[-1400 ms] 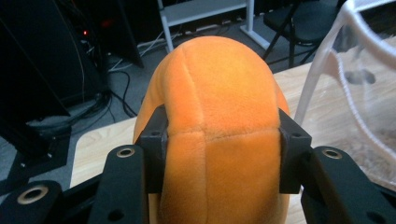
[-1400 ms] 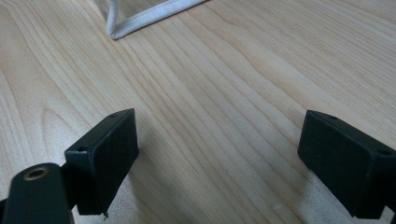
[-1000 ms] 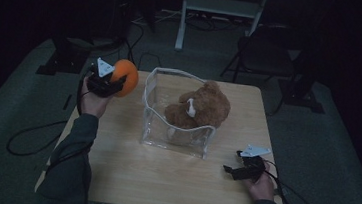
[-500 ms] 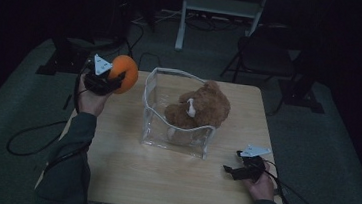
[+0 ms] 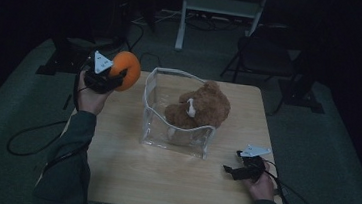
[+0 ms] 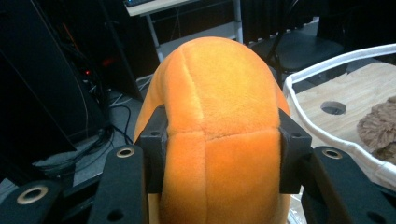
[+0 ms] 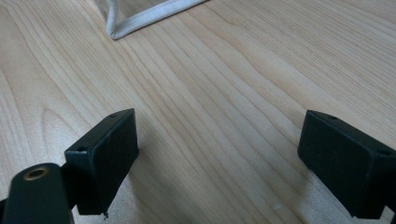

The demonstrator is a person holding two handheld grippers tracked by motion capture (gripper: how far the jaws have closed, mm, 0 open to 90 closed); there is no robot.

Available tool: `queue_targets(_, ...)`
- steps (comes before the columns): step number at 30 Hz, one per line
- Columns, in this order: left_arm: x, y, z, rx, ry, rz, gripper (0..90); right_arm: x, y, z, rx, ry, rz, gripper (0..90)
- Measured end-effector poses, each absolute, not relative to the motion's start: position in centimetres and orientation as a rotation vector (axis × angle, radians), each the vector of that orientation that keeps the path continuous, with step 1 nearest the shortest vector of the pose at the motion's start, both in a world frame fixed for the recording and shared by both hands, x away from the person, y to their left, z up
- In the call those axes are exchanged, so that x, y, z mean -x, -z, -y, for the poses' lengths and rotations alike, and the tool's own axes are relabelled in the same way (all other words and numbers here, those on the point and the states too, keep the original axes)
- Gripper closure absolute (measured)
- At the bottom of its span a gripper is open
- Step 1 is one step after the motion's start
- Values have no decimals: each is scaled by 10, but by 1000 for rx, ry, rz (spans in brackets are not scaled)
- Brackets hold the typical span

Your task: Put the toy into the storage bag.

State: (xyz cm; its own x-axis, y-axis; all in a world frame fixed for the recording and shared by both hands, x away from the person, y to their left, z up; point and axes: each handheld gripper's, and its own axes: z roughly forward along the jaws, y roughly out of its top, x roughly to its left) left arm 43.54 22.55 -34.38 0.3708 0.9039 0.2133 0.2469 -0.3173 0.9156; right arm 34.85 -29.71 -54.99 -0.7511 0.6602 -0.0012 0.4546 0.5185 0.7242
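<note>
A dim room — grey carpet [image 5: 12, 116], a black chair [image 5: 266, 55] and a white stand [image 5: 223, 5] behind the wooden table [image 5: 161, 180].

Count of things on and around the wooden table

One orange plush ball [image 5: 126, 70], one brown teddy bear [image 5: 199, 110], and one clear bin with white-trimmed rim [image 5: 174, 146], which holds the bear. Two handheld grippers: the left gripper [image 5: 113, 79] and the right gripper [image 5: 229, 170], each with two black jaws. One wooden table [image 5: 161, 180]. One dark chair [image 5: 264, 52] behind the table.
</note>
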Motion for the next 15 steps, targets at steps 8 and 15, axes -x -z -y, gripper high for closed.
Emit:
queue_targets(8, -433, 338, -223, -1782, -975, -990, 514, -348, 550, 297, -937, -1065, -2486, 114)
queue_targets(15, -429, 331, -221, -1774, -971, -965, 514, -348, 550, 297, -937, -1065, -2486, 114)
